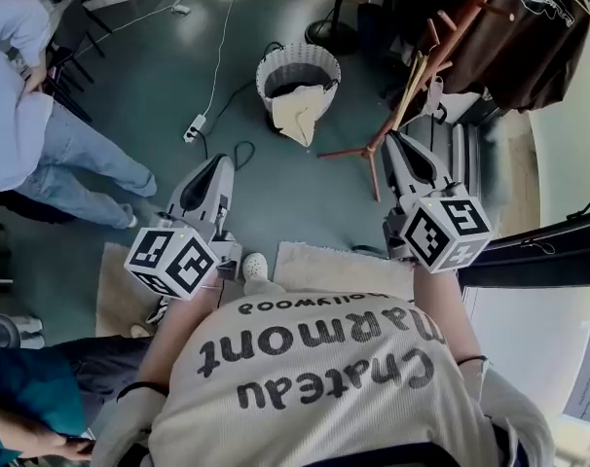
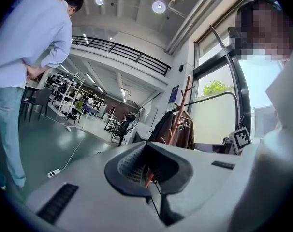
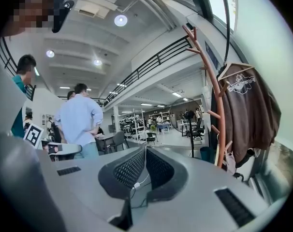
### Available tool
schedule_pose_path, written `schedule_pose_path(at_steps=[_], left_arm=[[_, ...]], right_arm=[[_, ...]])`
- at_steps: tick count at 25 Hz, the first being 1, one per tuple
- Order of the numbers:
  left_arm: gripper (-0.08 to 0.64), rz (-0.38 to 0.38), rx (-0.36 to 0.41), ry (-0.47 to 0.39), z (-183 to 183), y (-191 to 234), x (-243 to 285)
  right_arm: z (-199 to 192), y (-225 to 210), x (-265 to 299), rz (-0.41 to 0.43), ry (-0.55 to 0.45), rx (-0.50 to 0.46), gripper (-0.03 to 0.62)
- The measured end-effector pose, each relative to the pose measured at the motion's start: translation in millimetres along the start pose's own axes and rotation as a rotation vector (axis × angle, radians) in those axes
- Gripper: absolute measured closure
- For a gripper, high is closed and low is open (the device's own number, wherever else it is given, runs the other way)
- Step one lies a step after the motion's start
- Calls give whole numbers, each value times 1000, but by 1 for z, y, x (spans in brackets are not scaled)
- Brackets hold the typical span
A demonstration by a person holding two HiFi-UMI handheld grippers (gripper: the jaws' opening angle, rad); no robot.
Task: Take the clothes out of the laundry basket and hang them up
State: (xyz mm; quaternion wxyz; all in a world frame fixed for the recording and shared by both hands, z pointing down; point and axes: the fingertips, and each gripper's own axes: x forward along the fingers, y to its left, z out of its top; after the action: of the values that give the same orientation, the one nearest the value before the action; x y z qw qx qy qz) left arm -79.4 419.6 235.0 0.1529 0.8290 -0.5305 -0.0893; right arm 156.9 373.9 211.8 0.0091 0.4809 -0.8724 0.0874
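Shirt point(image 1: 324, 368) reads "Chateau Marmont Hollywood"; brown garment point(image 3: 250, 115) bears illegible print.

laundry basket point(image 1: 272, 78) woven, rough; cream cloth point(image 1: 300, 113) over rim matt, soft; coat rack point(image 3: 215, 95) smooth wood; brown shirt point(image 3: 248, 115) matt cloth; floor point(image 1: 276, 193) glossy, smooth

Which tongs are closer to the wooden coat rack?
Right. The right tongs sit at the foot of the coat rack; the left tongs are well off to its left.

Bright ceiling lamps point(image 3: 120, 20), soft daylight, fisheye warp, dark corners.
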Motion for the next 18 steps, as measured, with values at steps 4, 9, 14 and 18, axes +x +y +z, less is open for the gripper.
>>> schedule_pose_path(at_steps=[4,9,14,18], left_arm=[[552,-10,9,-7,31,45,26],[552,-79,33,-36,76,89,58],[552,-158,37,27,69,128,82],[552,-172,4,87,43,155,101]], right_arm=[[13,18,44,16,-9,-15,560],[33,33,97,-21,-42,-30,560],[-2,31,135,-100,30,-5,560],[-46,24,156,-114,100,111,560]])
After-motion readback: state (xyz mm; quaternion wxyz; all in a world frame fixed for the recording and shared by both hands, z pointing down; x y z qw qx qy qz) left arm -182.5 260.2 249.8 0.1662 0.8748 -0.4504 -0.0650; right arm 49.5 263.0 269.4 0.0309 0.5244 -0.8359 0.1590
